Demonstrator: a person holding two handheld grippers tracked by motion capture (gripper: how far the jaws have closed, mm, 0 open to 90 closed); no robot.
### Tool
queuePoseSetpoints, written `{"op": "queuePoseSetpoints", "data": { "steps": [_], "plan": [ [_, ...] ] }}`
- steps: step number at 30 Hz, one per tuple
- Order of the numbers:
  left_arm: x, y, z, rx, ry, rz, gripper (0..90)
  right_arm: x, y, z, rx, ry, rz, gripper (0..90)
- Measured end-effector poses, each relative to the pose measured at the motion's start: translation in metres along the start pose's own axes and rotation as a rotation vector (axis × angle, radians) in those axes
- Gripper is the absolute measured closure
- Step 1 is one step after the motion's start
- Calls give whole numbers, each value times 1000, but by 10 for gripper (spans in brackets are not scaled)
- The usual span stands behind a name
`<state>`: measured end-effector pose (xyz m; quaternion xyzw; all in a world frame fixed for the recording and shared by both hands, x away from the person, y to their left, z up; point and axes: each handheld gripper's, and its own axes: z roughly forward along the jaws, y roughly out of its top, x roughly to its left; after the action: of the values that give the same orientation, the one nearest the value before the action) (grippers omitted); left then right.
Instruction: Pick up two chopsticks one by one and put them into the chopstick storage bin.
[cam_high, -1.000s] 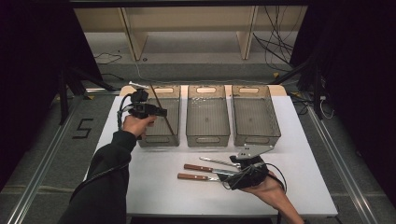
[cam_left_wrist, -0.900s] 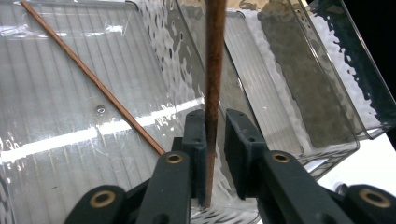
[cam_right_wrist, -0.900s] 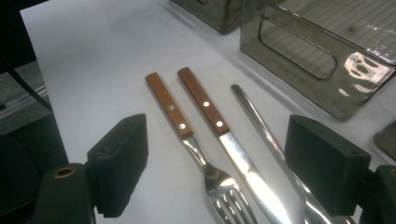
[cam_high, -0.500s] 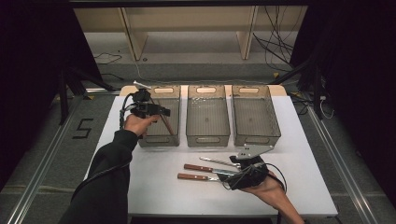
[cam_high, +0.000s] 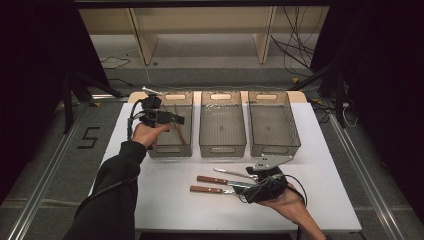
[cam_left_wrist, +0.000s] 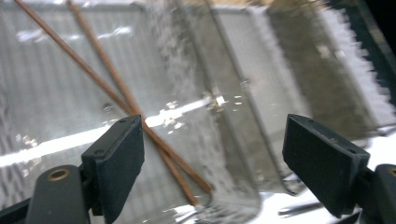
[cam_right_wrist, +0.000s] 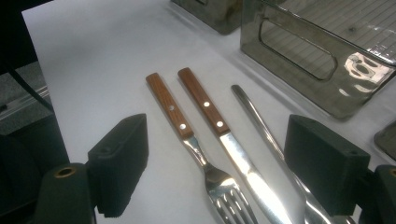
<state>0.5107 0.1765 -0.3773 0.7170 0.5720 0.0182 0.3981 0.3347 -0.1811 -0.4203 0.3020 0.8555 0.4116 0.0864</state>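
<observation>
Two brown chopsticks (cam_left_wrist: 116, 88) lie crossed on the floor of the left clear bin (cam_high: 170, 150); the high view shows these chopsticks (cam_high: 181, 132) too. My left gripper (cam_high: 170, 119) hovers over that bin, and its jaws (cam_left_wrist: 215, 163) stand open with nothing between them. On the white table lie a wooden-handled fork (cam_right_wrist: 170, 109), a wooden-handled knife (cam_right_wrist: 205, 105) and an all-steel utensil (cam_right_wrist: 257, 116), side by side. My right gripper (cam_right_wrist: 217, 172) is open, low over their blade ends, holding nothing. In the high view the right gripper (cam_high: 255, 185) sits right of the fork (cam_high: 205, 189) and knife (cam_high: 212, 180).
The middle bin (cam_high: 222, 149) and the right bin (cam_high: 275, 147) stand beside the left one across the back of the table (cam_high: 165, 200). Wooden shelving (cam_high: 200, 30) and loose cables are on the floor beyond.
My left gripper has shifted slightly over the left bin. The right gripper and the cutlery have stayed put.
</observation>
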Motion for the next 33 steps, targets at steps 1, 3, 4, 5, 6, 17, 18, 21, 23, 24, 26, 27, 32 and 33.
{"op": "queuePoseSetpoints", "data": {
  "steps": [1, 3, 4, 5, 6, 17, 18, 21, 23, 24, 26, 27, 32, 33],
  "plan": [
    [-2, -2, -4, -16, -19, 12, 197, 0, 0, 0, -2, -2, 3, 228],
    [-7, -6, -12, -41, -48, 36, 195, 0, 0, -1, -6, -4, 4, 228],
    [-10, -9, -17, -62, -61, 52, 191, -1, 1, -1, -8, -4, 2, 228],
    [-12, -11, -20, -78, -67, 61, 186, -1, 1, -1, -7, -5, 3, 228],
    [-15, -15, -25, -99, -84, 77, 184, -2, 1, -1, -5, -5, 1, 228],
    [-28, -62, -45, -184, -161, 196, 169, -7, 6, -2, -5, -16, 3, 228],
    [-28, -66, -46, -189, -162, 206, 167, -7, 7, -2, -4, -17, 4, 228],
    [-28, -79, -48, -203, -170, 224, 165, -10, 10, -2, 2, -20, 3, 227],
    [-27, -88, -49, -210, -175, 231, 162, -11, 13, -1, 9, -20, 4, 227],
    [-27, -91, -50, -214, -177, 232, 162, -13, 14, -1, 13, -23, 5, 227],
    [-26, -98, -51, -221, -174, 237, 162, -15, 16, -1, 21, -22, 9, 228],
    [-26, -100, -51, -221, -170, 245, 162, -16, 18, 0, 24, -23, 6, 228],
    [-25, -118, -54, -233, -164, 282, 161, -19, 23, 2, 57, -25, -6, 232],
    [-25, -122, -54, -232, -160, 290, 161, -20, 24, 4, 67, -29, -8, 233]
  ]
}}
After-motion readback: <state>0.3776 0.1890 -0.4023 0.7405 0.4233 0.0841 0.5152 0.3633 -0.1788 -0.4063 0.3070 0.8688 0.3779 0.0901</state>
